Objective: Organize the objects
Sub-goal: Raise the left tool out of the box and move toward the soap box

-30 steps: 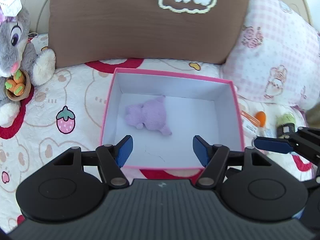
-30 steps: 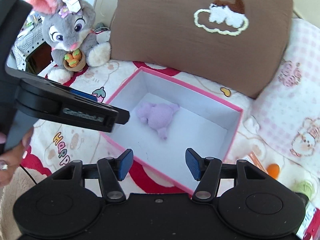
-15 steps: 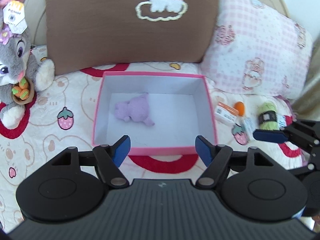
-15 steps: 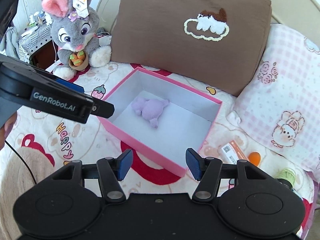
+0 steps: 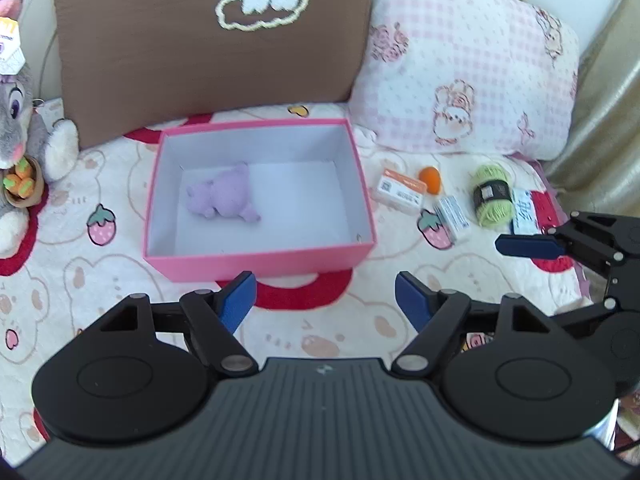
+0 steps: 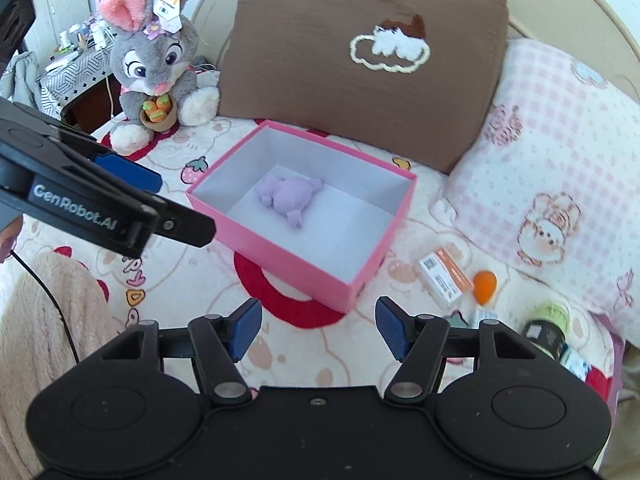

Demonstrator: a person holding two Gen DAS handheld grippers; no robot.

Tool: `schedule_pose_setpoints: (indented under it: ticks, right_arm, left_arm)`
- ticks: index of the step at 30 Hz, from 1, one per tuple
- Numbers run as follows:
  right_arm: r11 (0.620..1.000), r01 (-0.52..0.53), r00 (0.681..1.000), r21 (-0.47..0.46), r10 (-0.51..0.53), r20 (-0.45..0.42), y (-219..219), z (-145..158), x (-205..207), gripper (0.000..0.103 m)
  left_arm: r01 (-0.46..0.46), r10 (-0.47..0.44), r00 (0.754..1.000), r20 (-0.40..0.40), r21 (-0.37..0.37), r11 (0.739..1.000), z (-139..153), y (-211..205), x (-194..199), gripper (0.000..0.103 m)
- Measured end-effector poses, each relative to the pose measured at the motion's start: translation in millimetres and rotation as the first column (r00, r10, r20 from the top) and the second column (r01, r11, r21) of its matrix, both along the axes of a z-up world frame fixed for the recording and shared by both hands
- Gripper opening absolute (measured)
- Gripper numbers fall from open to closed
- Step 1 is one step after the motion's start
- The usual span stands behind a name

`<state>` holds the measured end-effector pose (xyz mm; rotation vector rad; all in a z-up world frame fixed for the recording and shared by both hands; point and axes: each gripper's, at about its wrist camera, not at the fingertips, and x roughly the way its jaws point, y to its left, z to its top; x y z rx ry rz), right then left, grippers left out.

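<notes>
A bed [image 5: 120,280] dressed in a cartoon-print quilt, pillows stacked at its head, serves as the work surface. Nearest the cameras, the left tongs [image 5: 325,300] stand open with nothing between their blue pads; their jaws have just been opening, over bare quilt short of the box. The right tongs [image 6: 316,326] are likewise open and empty, their jaws also just widening, poised above the quilt at the box's near corner.

Just beyond, the pink box [image 5: 256,258] sits open-topped with a lilac plush [image 5: 226,196] lying inside, toward its left half. To the box's right, outside it, the loose items wait in a cluster: a small orange-and-white carton [image 5: 400,192] just beside the wall, an orange ball [image 5: 430,178] next to it, a pale packet [image 5: 452,214], a green yarn skein [image 5: 492,196] and a blue-and-white packet [image 5: 524,212] farthest right.

That cluster lies ahead and to the right of both tongs, and the right tongs appear the nearer; in the right wrist view the carton [image 6: 444,276] and ball [image 6: 485,285] sit just beyond its right pad. The carton's long axis runs slantwise, away from the box, so a grip across its short sides looks likely to need a wrist turn.

Farthest back, a grey plush rabbit [image 6: 156,76], a brown cushion [image 5: 208,48] and a pink checked pillow [image 5: 472,68] line the headboard.
</notes>
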<state>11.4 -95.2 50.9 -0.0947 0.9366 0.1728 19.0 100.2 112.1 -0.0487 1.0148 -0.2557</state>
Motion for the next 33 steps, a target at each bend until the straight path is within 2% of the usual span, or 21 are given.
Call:
schedule_pose_setpoints:
  ticks: [8, 11, 14, 23, 26, 31, 33]
  right_arm:
    - [1.000, 0.005, 1.000, 0.005, -0.005, -0.013, -20.4, -9.3, -22.9, 0.074]
    - [1.000, 0.002, 1.000, 0.011, -0.002, -0.002, -29.9, -11.3, -32.7, 0.085]
    - [1.000, 0.007, 1.000, 0.010, -0.007, 0.015, -40.5, -13.8, -41.5, 0.086]
    - [0.999, -0.005, 0.997, 0.039, 0.002, 0.078, -79.0, -30.4, -60.1, 0.087]
    - [0.999, 0.031, 0.995, 0.027, -0.033, 0.098, -90.8, -38.5, -60.3, 0.087]
    - [0.992, 0.099, 0.988, 0.078, -0.107, 0.113, -122.1, -47.2, -54.0, 0.087]
    - [0.982, 0.163, 0.977, 0.089, -0.174, 0.127, -132.7, -47.5, -52.8, 0.087]
  left_arm:
    - [0.068, -0.073, 0.996, -0.059, -0.075, 0.995, -14.6, -25.4, -19.8, 0.077]
    - [0.080, -0.082, 0.996, -0.038, -0.051, 0.995, -14.3, -41.6, -25.0, 0.077]
    - [0.095, -0.096, 0.995, -0.031, -0.035, 0.995, -15.8, -59.5, -24.4, 0.077]
    - [0.157, -0.161, 0.986, -0.052, -0.076, 0.985, -27.6, -102.9, -3.0, 0.077]
    - [0.167, -0.171, 0.984, -0.048, -0.086, 0.982, -33.4, -117.8, 6.5, 0.077]
    - [0.195, -0.201, 0.979, -0.044, -0.102, 0.975, -47.0, -142.0, 22.3, 0.077]
    - [0.207, -0.214, 0.975, -0.060, -0.102, 0.973, -51.8, -149.7, 30.0, 0.077]
